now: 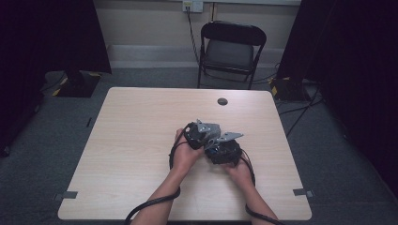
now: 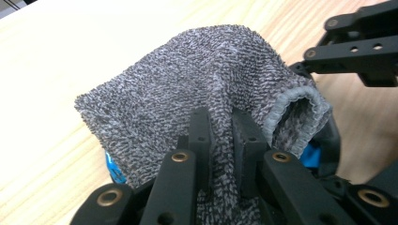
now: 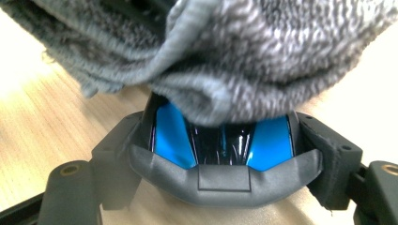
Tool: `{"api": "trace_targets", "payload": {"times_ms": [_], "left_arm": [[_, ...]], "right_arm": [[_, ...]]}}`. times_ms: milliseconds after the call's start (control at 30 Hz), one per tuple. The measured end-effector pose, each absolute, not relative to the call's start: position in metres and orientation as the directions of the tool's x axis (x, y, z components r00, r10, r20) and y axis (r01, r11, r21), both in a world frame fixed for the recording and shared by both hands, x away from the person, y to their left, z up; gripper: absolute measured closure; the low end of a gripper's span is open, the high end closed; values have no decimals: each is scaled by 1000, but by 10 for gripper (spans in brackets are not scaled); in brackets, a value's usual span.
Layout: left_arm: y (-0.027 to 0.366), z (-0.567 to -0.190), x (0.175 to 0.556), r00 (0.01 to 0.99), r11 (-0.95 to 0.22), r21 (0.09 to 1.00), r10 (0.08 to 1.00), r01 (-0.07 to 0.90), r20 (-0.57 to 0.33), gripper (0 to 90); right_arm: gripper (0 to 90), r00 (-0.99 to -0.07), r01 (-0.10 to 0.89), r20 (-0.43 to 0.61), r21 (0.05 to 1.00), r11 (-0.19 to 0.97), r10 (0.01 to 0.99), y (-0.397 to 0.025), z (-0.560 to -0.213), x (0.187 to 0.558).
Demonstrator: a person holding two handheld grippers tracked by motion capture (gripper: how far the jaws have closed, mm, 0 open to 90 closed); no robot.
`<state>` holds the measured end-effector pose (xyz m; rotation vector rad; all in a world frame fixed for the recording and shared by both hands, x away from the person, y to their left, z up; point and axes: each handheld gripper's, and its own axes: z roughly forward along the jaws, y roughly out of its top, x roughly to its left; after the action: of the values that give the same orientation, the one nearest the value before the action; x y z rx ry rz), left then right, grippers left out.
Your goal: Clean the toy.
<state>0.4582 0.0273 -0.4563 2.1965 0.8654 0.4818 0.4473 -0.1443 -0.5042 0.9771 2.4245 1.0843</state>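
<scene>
Grey cloth (image 2: 197, 89) over blue-black object (image 3: 220, 143)

No text, label, brand, number or sign could be read anywhere in the three views. The grey terry cloth (image 2: 187, 89) bore only its woven loops, the glossy blue and black plastic object (image 3: 220, 140) showed plain colour with glare across it, and the pale wooden table (image 1: 136, 140) carried bare grain. The black folding chair (image 1: 231, 47) and the wall socket plate (image 1: 192, 5) beyond it were too small and dim for any marking to be made out.
</scene>
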Motion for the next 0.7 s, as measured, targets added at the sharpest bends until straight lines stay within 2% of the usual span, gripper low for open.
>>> {"api": "trace_targets", "payload": {"times_ms": [700], "left_arm": [[46, -464, 481, 643, -459, 741, 765, 490, 48, 801]], "right_arm": [[241, -719, 459, -5, 746, 481, 694, -144, -504, 447]]}}
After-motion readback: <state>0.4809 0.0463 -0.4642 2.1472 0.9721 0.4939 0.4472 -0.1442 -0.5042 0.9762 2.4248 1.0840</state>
